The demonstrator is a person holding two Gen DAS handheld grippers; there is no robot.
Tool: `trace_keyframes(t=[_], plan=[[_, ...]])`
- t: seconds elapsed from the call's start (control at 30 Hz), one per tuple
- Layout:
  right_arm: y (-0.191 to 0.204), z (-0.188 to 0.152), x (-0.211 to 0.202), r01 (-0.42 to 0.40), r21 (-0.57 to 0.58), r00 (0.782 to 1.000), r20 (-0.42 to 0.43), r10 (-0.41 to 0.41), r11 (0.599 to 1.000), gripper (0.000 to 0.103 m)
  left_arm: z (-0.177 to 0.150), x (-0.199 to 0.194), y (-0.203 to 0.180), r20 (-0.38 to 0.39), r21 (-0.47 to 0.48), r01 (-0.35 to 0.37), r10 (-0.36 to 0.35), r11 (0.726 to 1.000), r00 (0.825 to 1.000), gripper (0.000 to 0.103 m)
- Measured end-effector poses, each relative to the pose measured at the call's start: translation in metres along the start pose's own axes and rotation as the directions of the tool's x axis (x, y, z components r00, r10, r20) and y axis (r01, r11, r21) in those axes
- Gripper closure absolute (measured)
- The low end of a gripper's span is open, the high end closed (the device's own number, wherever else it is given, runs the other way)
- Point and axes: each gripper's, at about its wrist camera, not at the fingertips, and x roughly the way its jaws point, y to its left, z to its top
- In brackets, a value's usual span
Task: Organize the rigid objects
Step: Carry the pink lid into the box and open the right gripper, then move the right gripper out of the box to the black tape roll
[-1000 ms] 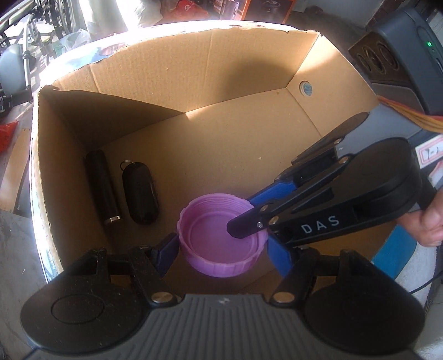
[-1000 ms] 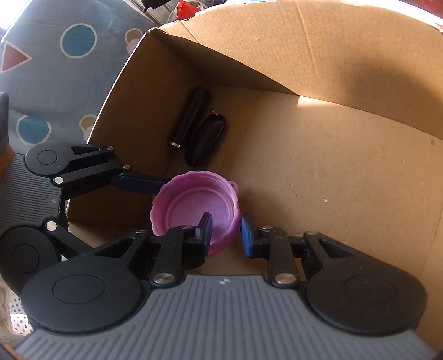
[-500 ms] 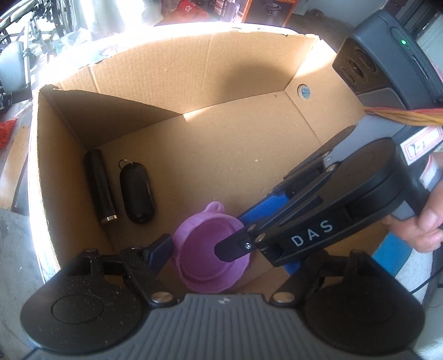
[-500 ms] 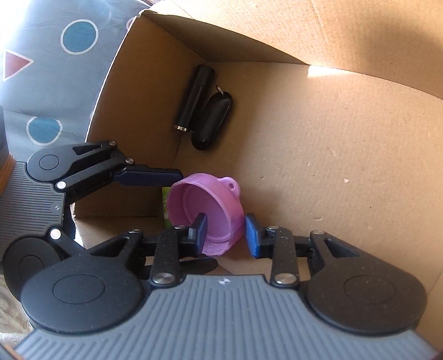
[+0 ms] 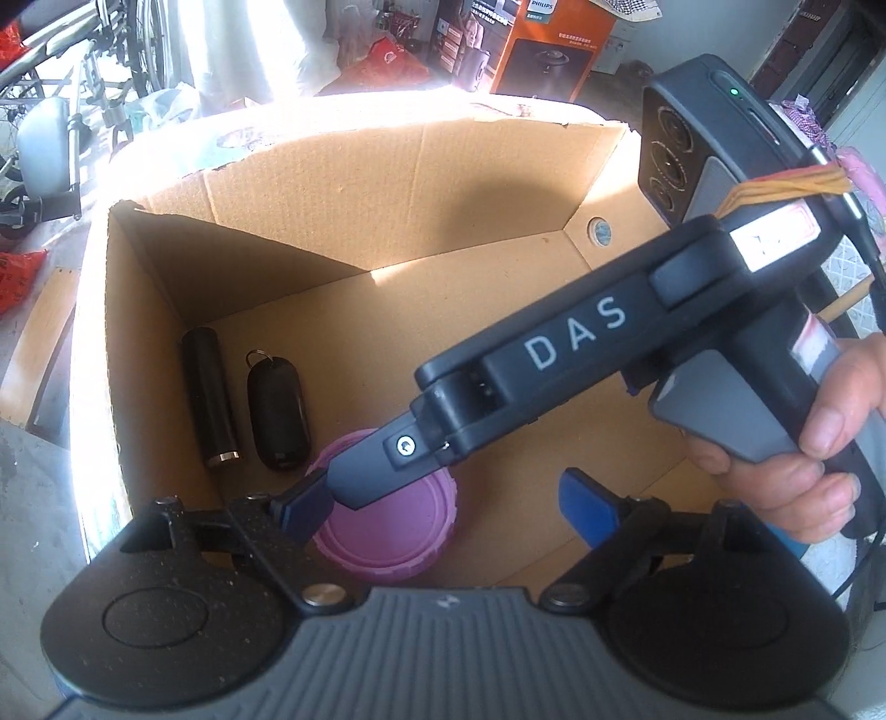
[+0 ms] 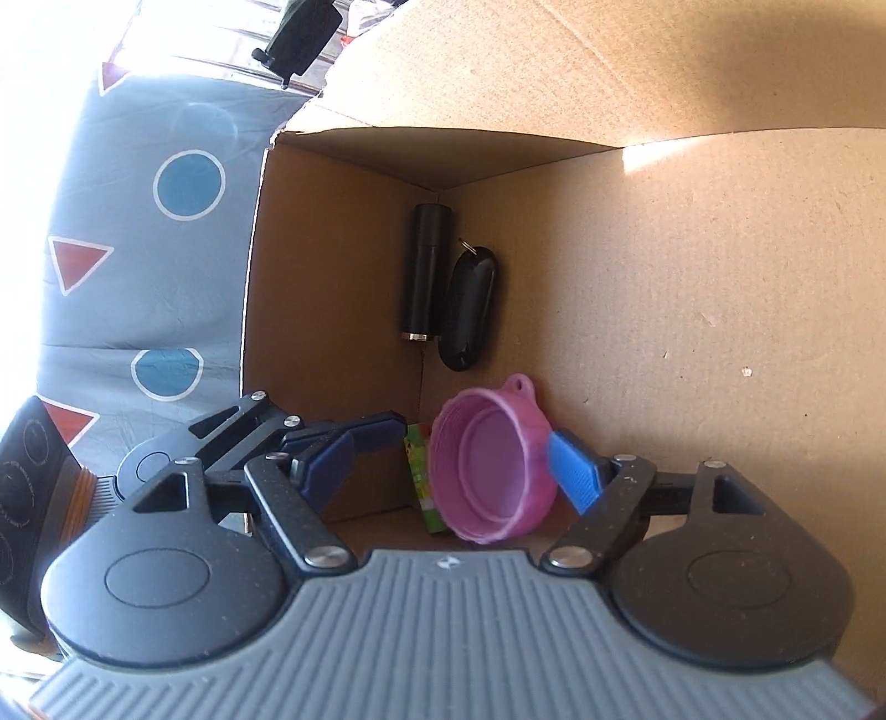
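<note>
A purple plastic lid [image 5: 387, 526] [image 6: 490, 468] stands on edge, tilted, against the near wall of the cardboard box [image 5: 387, 183] [image 6: 692, 266]. A black cylinder [image 5: 209, 396] [image 6: 425, 271] and a black key fob [image 5: 278, 410] [image 6: 469, 310] lie side by side in the box's corner. My left gripper [image 5: 448, 509] is open above the lid. My right gripper [image 6: 451, 468] is open, its fingers either side of the lid; its right fingertip [image 6: 573, 471] is at the rim, touching or not I cannot tell. Its body crosses the left wrist view.
A green and red printed scrap [image 6: 423, 476] sits behind the lid by the box wall. A grey cloth with blue circles and red triangles [image 6: 155, 249] lies outside the box. Wheelchairs [image 5: 61, 99] and an orange carton [image 5: 554, 50] stand beyond.
The right gripper has opened and let go of the purple lid, which now rests tilted on edge in the box. Both grippers have pulled up and back from it.
</note>
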Motion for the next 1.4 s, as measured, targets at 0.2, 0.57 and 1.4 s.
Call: trace_keyframes(t=[0.2,0.57,1.4], plan=[[0.006,-0.007,-0.024,-0.018,-0.013,0.998,0.065,0.018,1.000,0.024,-0.002,-0.018,-0.004,0.054,-0.007,0.005,-0.005,1.000,0.999,0.014],[0.029,-0.093,-0.137,-0.125,-0.140,0.928,0.333,0.166,0.982,0.024,-0.044,-0.099,-0.035,0.282,0.044,0.089,-0.098,0.995,0.954,0.014],[-0.002,-0.278,-0.028,0.302,-0.182,0.840,0.516,-0.171,0.936,0.034,-0.190,0.002,-0.098,0.316,0.112,-0.158,0.116,0.981,0.942,0.015]])
